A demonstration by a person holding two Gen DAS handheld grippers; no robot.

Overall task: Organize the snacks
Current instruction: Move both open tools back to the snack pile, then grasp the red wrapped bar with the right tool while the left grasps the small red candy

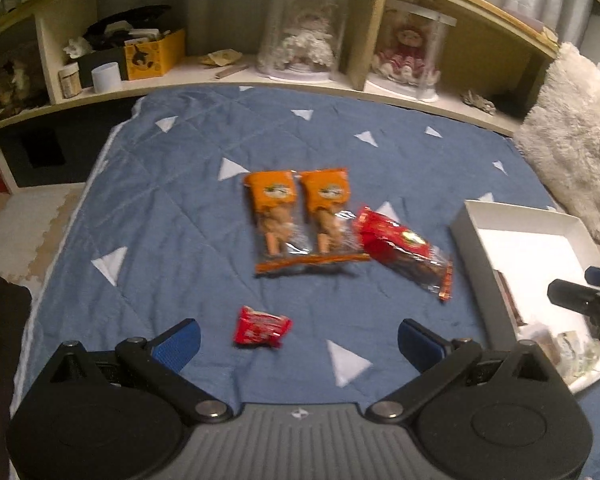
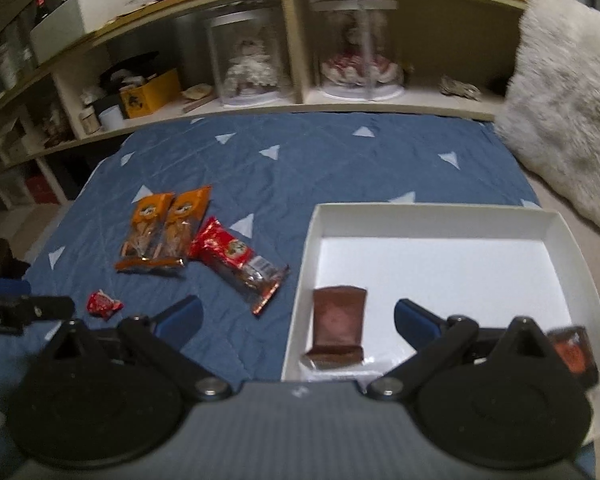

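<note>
On the blue quilt lie two orange snack packs (image 1: 304, 220) (image 2: 161, 232) side by side, a long red pack (image 1: 406, 252) (image 2: 237, 264) to their right, and a small red packet (image 1: 261, 326) (image 2: 103, 304) nearer me. My left gripper (image 1: 297, 340) is open just above the small red packet, nothing between its fingers. My right gripper (image 2: 297, 320) is open over the near left corner of the white box (image 2: 436, 216) (image 1: 476, 220). A brown wrapped snack (image 2: 338, 326) lies in the box; a dark orange-labelled one (image 2: 574, 350) lies at its right.
A low wooden shelf (image 1: 203, 76) with doll cases, a yellow box and a white cup runs along the far edge of the quilt. A fluffy white cushion (image 2: 560, 108) sits at the right. Bare floor shows left of the quilt.
</note>
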